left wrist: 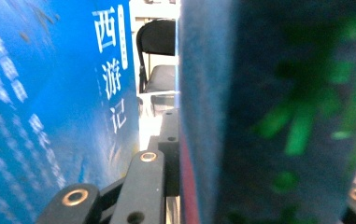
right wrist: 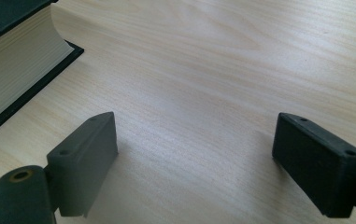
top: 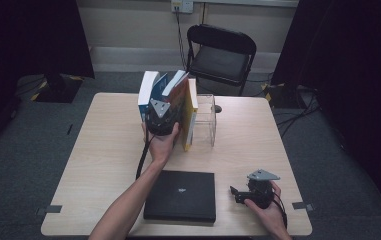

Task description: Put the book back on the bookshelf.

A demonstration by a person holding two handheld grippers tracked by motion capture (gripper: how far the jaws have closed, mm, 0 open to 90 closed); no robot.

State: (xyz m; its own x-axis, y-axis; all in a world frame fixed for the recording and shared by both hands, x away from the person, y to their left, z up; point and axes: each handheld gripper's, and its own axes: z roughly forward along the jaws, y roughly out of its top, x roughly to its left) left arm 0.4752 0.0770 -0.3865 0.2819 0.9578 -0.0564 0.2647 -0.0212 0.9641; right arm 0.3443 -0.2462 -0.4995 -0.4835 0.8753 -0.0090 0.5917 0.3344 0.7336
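1. High view: the left tongs [top: 161,117] are clenched on a dark-covered book [top: 174,90] at the row of upright books [top: 190,112] toward the far side of the desk [top: 103,145]. That book stands on its lower edge with its long axis rising from the desk, tilted leftward at the top toward the blue book [top: 147,94]. A clear acrylic stand [top: 207,117] sits just beside the row on the right. The right tongs [top: 239,194] rest near the front edge, released, beside a black book [top: 180,195] lying flat.

2. Left gripper view: the dark book with green markings [left wrist: 278,116] runs up between the jaws and is squeezed there; the blue book [left wrist: 49,93] with white characters leans close on the other side, apart from it at the top. A folding chair [left wrist: 159,56] shows through the gap. Risk, as I judge it: the row is loose and slanted, so drawing or pushing this book could drag its neighbours and topple them like dominoes, or the smooth cover could slip in the pinch.

3. Right gripper view: the jaws stand wide apart over bare desk, grasping nothing; the black book's page edge [right wrist: 12,70] lies to one side.
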